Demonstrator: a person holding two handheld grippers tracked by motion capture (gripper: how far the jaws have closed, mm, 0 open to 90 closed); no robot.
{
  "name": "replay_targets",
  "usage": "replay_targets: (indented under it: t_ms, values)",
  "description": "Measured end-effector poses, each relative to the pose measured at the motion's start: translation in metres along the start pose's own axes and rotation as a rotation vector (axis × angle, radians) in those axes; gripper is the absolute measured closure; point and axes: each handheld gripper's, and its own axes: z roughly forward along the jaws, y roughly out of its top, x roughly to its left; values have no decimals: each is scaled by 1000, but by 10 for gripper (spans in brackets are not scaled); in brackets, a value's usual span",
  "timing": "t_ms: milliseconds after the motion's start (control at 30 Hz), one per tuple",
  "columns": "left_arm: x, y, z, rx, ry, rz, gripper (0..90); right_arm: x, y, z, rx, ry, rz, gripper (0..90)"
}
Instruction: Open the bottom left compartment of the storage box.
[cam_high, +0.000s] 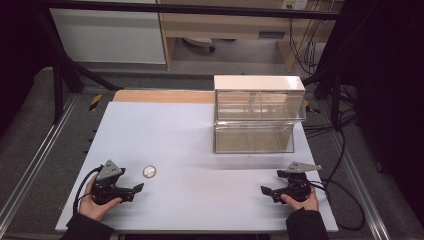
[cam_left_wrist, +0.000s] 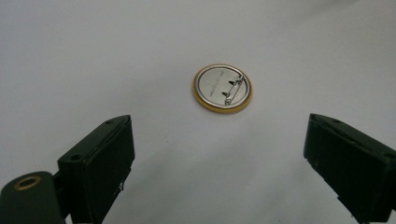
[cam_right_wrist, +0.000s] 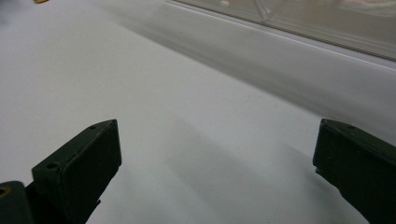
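Lying pin-side up on the table (cam_high: 200, 150), the badge (cam_left_wrist: 222, 88) sits just ahead of the open, empty left tool (cam_left_wrist: 219, 154); the right tool (cam_right_wrist: 217, 163) gapes empty too.

**Count of things on the surface**

One badge (cam_high: 149, 172) lies on the white surface (cam_high: 190, 150), back side up with its pin showing. Two clear boxes (cam_high: 257, 114) stand stacked at the far right, one on top of the other, and the upper one is split into two compartments. Two tongs are there: the left tongs (cam_high: 134, 192) and the right tongs (cam_high: 267, 192), one in each of two hands. Each has two black jaws, four jaws in all.
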Motion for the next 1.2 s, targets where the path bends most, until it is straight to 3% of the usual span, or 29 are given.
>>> replay_targets:
  t_ms: [400,1200]
  values:
    - [-1,-1,1,7,3,9,91,2,2,-1,-4,2,-7,17]
    - [2,0,2,1,8,-2,95,21,12,10,-22,9,-51,15]
